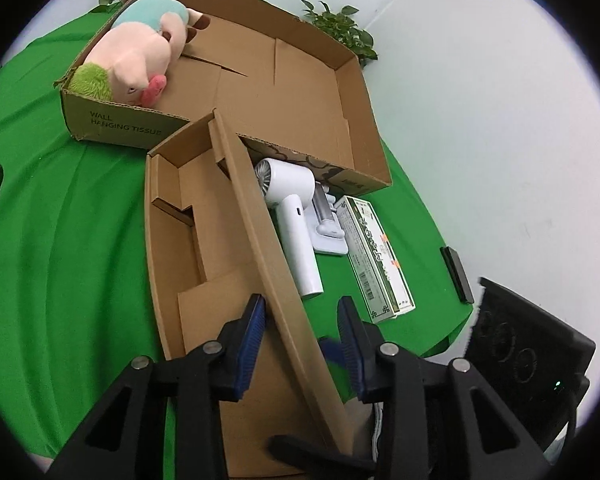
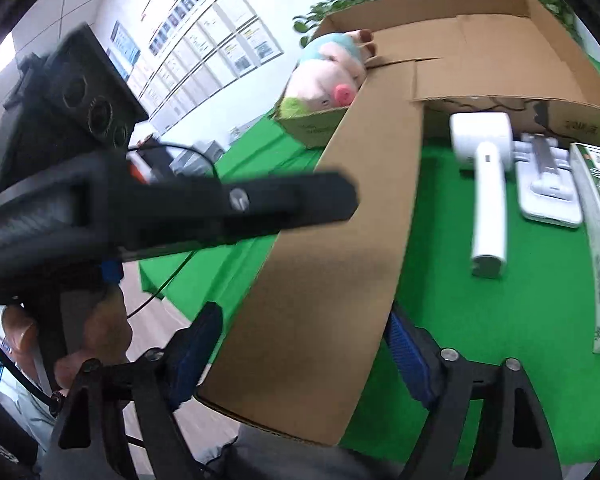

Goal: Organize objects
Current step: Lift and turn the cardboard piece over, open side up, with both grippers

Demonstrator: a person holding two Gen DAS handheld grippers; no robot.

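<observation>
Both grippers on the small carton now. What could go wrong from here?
1. The left gripper straddles only the thin side wall of the small carton; the wall may flex or slip out.
2. The right gripper spans the carton's outer face wide, pads not clearly pressing; a lift could be lopsided.
3. The hair dryer lies right beside the carton; shifting it could knock the dryer into the green box.
</observation>
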